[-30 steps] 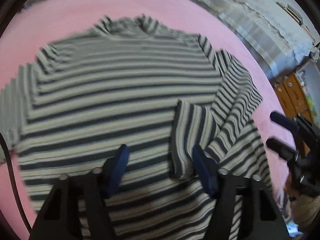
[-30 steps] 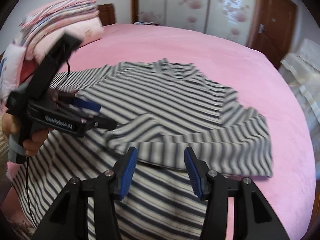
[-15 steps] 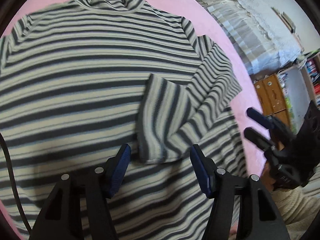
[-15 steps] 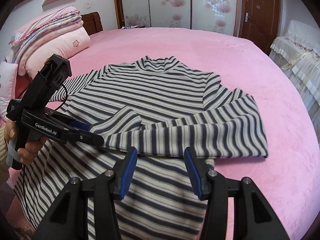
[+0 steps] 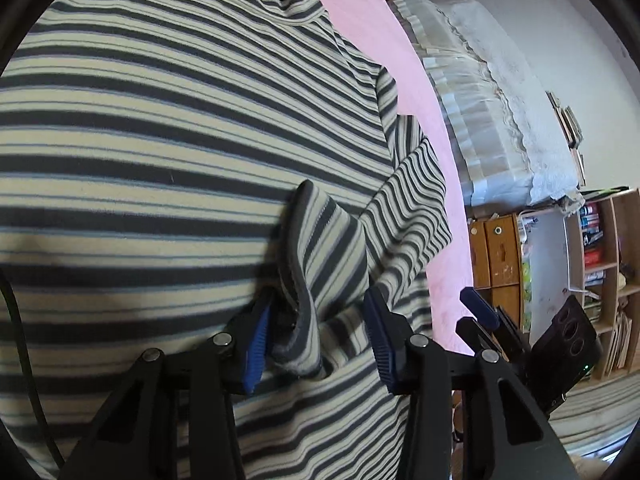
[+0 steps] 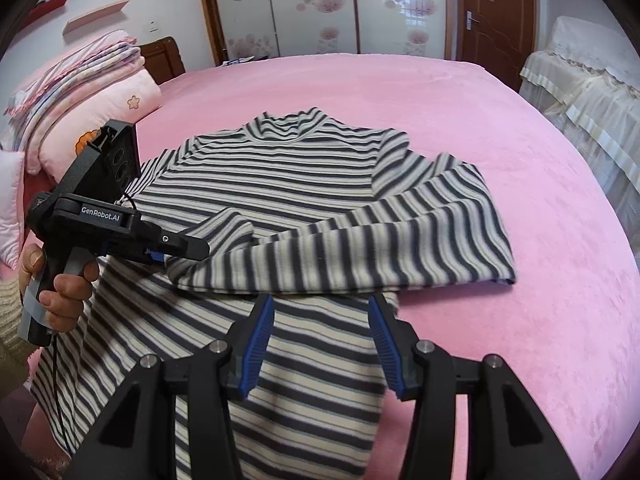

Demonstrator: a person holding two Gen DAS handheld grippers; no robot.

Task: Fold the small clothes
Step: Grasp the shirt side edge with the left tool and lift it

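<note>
A grey-and-cream striped long-sleeved shirt [image 6: 280, 168] lies flat on the pink bed, collar away from me. One sleeve is folded across the chest. Its cuff [image 5: 320, 280] stands bunched between the blue pads of my left gripper [image 5: 316, 336], whose jaws are closing and pinch it. From the right wrist view, the left gripper [image 6: 188, 248] is held by a hand [image 6: 60, 292] with its tips at the cuff [image 6: 224, 232]. My right gripper [image 6: 320, 332] hangs open over the shirt's lower body, just short of the folded sleeve, holding nothing. It shows at the right in the left view [image 5: 472, 314].
The pink bedspread [image 6: 520, 140] stretches well past the shirt on the right and far side. Folded quilts and pillows [image 6: 80, 88] are stacked at the left. Lace-covered furniture [image 6: 580, 92] stands right of the bed. A wooden cabinet [image 5: 496, 252] and bookshelf [image 5: 600, 260] stand beyond.
My left gripper came down onto the cuff and narrowed its jaws around it, and the cuff now stands bunched. My right gripper slid sideways along the shirt and stayed open.
</note>
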